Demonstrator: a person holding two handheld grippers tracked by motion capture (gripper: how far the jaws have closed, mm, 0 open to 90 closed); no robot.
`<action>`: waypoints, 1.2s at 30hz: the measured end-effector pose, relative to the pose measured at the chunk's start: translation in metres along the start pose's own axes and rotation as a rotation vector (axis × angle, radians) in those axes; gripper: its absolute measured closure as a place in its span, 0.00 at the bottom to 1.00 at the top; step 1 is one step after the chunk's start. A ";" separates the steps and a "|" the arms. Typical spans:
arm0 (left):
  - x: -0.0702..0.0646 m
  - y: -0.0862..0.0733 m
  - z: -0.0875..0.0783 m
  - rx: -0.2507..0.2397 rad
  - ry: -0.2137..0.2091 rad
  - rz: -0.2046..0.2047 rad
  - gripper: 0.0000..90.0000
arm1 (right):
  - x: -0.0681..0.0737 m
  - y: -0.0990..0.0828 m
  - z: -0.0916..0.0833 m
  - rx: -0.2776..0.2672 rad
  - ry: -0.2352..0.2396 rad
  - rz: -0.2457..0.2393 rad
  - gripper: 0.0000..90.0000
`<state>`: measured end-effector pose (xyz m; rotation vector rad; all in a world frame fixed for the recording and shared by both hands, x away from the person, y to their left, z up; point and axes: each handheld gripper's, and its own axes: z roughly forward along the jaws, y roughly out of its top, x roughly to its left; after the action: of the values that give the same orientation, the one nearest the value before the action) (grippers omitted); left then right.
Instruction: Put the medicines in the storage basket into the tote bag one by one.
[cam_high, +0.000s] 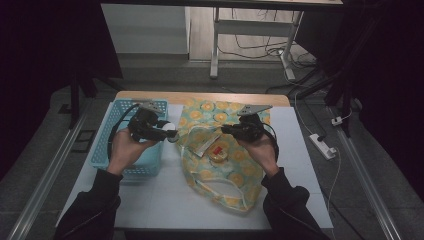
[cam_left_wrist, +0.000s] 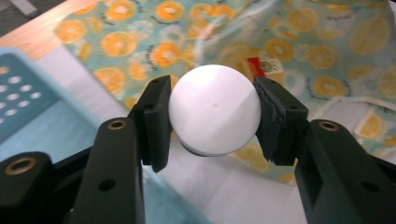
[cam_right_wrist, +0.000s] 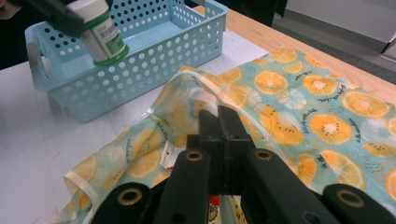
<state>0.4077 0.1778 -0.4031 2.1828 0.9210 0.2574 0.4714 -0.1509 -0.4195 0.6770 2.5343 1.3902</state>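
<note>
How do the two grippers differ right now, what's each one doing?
The left gripper is clamped on a white-capped bottle, held in the air by the blue basket; the right gripper is pinched shut on the edge of the orange-print bag, low on the table. The left's jaws stand apart, the right's together. Both are black and hand-held.

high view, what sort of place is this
Probably a lab or office recording station, not a home: a white-topped work table on grey carpet, loose cables and a power strip on the floor, dark curtains at both sides.
</note>
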 end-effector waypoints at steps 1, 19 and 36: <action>-0.003 0.001 0.002 0.003 -0.006 0.008 0.56 | 0.000 0.000 0.000 -0.001 0.002 0.000 1.00; -0.045 0.022 0.043 0.046 -0.103 0.119 0.56 | 0.000 0.000 -0.001 -0.006 -0.001 0.002 1.00; -0.059 0.047 0.091 0.068 -0.124 0.151 0.56 | 0.002 0.002 -0.003 -0.020 0.000 -0.003 1.00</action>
<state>0.4298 0.0644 -0.4292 2.3061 0.7070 0.1628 0.4693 -0.1509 -0.4157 0.6695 2.5166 1.4131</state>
